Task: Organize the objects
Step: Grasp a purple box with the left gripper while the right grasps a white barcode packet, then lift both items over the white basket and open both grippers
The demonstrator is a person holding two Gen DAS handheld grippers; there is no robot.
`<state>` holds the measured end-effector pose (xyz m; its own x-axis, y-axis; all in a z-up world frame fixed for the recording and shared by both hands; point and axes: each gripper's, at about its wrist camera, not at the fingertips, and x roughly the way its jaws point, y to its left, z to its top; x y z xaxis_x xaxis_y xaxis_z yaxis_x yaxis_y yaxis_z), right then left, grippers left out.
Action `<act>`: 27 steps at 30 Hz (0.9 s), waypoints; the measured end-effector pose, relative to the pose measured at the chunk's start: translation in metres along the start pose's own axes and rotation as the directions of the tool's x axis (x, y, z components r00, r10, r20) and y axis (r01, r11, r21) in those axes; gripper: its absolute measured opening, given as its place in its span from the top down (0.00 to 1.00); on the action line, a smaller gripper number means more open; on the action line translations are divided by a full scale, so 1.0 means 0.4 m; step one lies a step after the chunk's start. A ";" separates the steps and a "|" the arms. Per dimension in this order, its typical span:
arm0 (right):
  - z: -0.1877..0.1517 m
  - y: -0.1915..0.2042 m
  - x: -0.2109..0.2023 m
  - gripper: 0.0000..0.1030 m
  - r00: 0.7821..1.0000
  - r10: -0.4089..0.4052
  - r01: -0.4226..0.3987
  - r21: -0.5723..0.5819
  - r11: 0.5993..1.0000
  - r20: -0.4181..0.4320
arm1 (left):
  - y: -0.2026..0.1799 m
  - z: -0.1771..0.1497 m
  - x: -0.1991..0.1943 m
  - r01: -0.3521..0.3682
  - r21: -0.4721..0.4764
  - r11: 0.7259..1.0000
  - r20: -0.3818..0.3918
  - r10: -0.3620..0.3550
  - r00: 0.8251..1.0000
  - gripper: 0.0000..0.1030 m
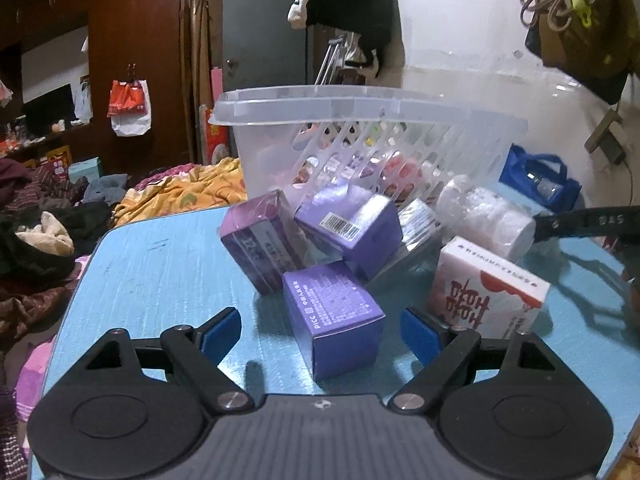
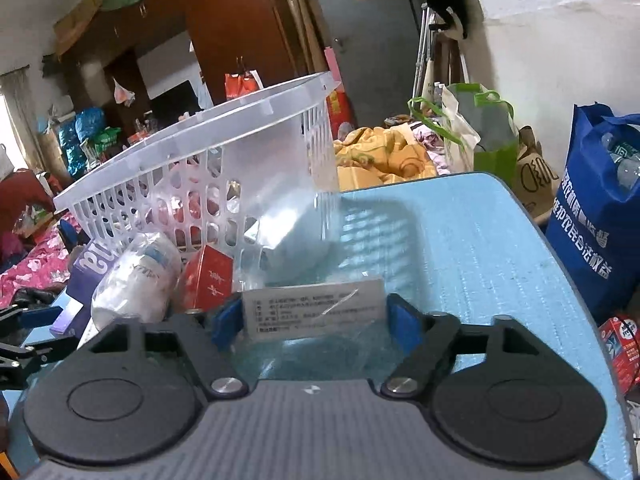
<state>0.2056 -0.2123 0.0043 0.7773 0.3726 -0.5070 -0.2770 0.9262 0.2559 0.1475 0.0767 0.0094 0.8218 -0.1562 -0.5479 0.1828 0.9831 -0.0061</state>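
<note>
Left tool (image 1: 320,330) is spread wide and empty, its blue pads either side of the near purple box (image 1: 334,318) without touching it. The box stands on the blue worktop (image 1: 160,272), just in front of a pile: two more purple boxes (image 1: 304,236), a white bottle (image 1: 486,216) wrapped in clear film, and a white-and-red box (image 1: 488,300) to the right. A clear plastic basket (image 1: 360,120) sits tilted at the far side, leaning on the pile, with some items already inside.

Right tool (image 2: 314,316) is closed on a clear plastic packet (image 2: 316,312) with a white label, at the near end, close to the basket wall (image 2: 224,184). In the right view the white bottle (image 2: 136,280) and a red box (image 2: 208,280) lie just left of the packet.

Risks, as judgement:
- The near purple box sits at an angle to the pads, so closing on its corners could twist or squirt it out.
- The pile is loose; nudging the box forward could topple the stacked purple boxes or roll the bottle.
- The basket looks propped, not flat, so pulling items from under it may drop or shift it.
- The packet is thin, slick film, so it could slip from the pads or sag and snag the basket rim on the way in.
- The right tool's tip shows at the right edge of the left view, near the pile, so the two could collide.
</note>
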 end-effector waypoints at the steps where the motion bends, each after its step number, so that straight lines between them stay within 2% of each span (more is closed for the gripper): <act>1: -0.002 0.001 -0.007 0.26 1.000 0.004 -0.004 -0.005 1.000 0.014 | -0.004 0.001 0.001 -0.017 0.006 1.000 -0.004 0.017 1.000 0.23; 2: -0.002 0.003 -0.011 0.26 1.000 0.006 -0.005 -0.007 1.000 0.026 | -0.006 0.000 0.002 -0.033 0.010 0.999 -0.009 0.033 0.999 0.35; 3: -0.004 0.002 -0.018 0.26 0.999 0.008 -0.007 -0.007 1.000 0.042 | -0.006 -0.001 0.004 -0.044 0.013 0.999 -0.015 0.044 0.999 0.51; 4: -0.003 0.003 -0.024 0.26 0.998 0.015 -0.015 -0.006 1.000 0.057 | -0.006 -0.003 0.002 -0.049 0.014 0.999 -0.018 0.049 0.999 0.58; 8: -0.006 0.006 -0.046 0.26 0.992 0.039 -0.038 -0.012 0.999 0.116 | -0.022 -0.016 -0.024 -0.079 0.047 0.996 0.038 0.077 0.996 0.57; 11: -0.007 0.015 -0.063 0.26 0.986 0.042 -0.038 -0.030 0.999 0.163 | -0.021 -0.027 -0.055 -0.056 0.044 0.997 0.124 0.050 0.991 0.57; 14: -0.010 0.024 -0.077 0.26 0.978 0.053 -0.045 -0.043 0.998 0.200 | 0.000 -0.047 -0.094 -0.031 0.002 1.000 0.227 0.029 0.974 0.57; 20: -0.033 0.080 -0.100 0.26 0.969 0.119 -0.099 -0.102 0.990 0.216 | -0.001 -0.050 -0.116 -0.025 -0.009 1.000 0.322 0.026 0.946 0.57; 24: -0.055 0.117 -0.094 0.26 0.972 0.086 -0.050 -0.165 0.985 0.218 | -0.005 -0.055 -0.128 -0.033 -0.010 0.999 0.376 0.035 0.926 0.57; 27: -0.070 0.145 -0.094 0.26 0.970 0.047 0.006 -0.218 0.976 0.238 | -0.008 -0.050 -0.122 -0.031 -0.007 1.000 0.375 0.031 0.927 0.57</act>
<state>0.1445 -0.1710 0.0154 0.8753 0.3913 -0.2841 -0.3890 0.9188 0.0672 0.0958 0.0829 0.0194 0.9694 -0.1499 -0.1945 0.1538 0.9881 0.0051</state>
